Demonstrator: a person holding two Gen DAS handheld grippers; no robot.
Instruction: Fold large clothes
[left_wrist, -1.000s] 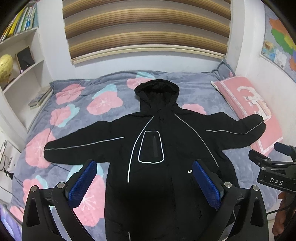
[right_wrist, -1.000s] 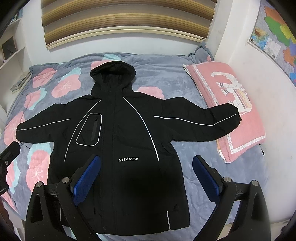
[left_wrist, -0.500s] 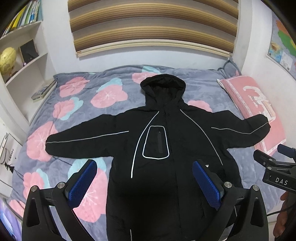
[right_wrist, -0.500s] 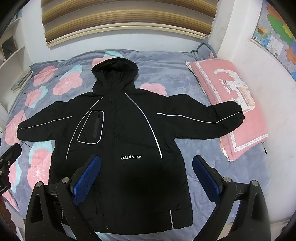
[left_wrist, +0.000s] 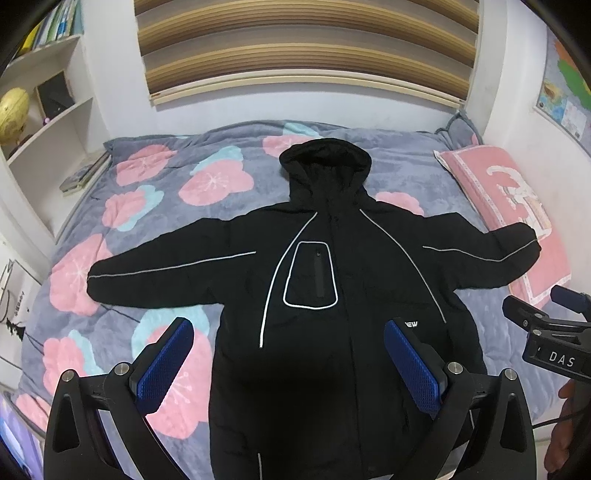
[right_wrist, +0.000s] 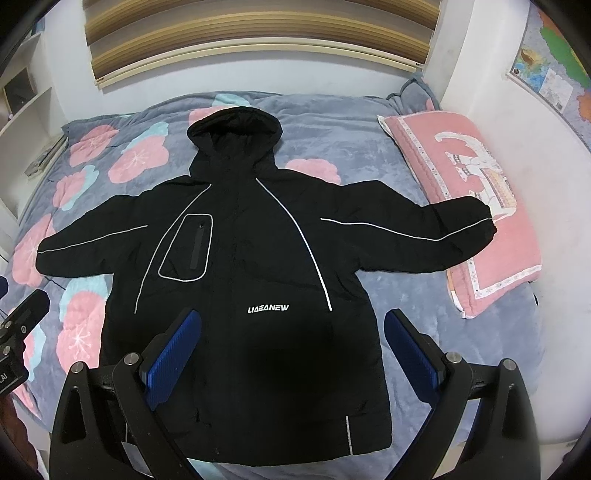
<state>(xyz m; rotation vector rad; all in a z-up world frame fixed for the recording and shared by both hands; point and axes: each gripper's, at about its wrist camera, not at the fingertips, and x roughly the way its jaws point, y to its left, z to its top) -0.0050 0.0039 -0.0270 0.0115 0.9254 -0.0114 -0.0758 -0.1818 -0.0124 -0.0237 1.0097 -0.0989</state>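
One black hooded jacket (left_wrist: 332, 295) is on our list, lying front-up and unfolded on the bed (left_wrist: 155, 229), hood toward the far wall and both sleeves spread out to the sides. We note thin white piping along each sleeve and down the chest, a piped chest pocket (right_wrist: 188, 247), and white lettering reading LIAEANEW (right_wrist: 267, 308) low on the front. The hem lies at the near edge of the bed.

One pink pillow (right_wrist: 469, 199) sits on the right side of the bed; the cuff of the jacket's right-hand sleeve rests on its inner edge.

One grey bedcover with pink and pale blue flowers lies under the jacket.

We hold the left gripper (left_wrist: 290, 363) above the lower front of the jacket, its blue-padded fingers (left_wrist: 166, 363) spread wide with nothing between them and not touching the cloth.

We hold the right gripper (right_wrist: 291, 354) likewise above the lower front, a little to the right, its fingers (right_wrist: 410, 354) wide apart and empty.

One white shelf unit (left_wrist: 55, 122) stands left of the bed, with books and a gold ball on it. One striped window blind (left_wrist: 306, 48) hangs on the far wall. One coloured map (right_wrist: 550, 70) hangs on the right wall.
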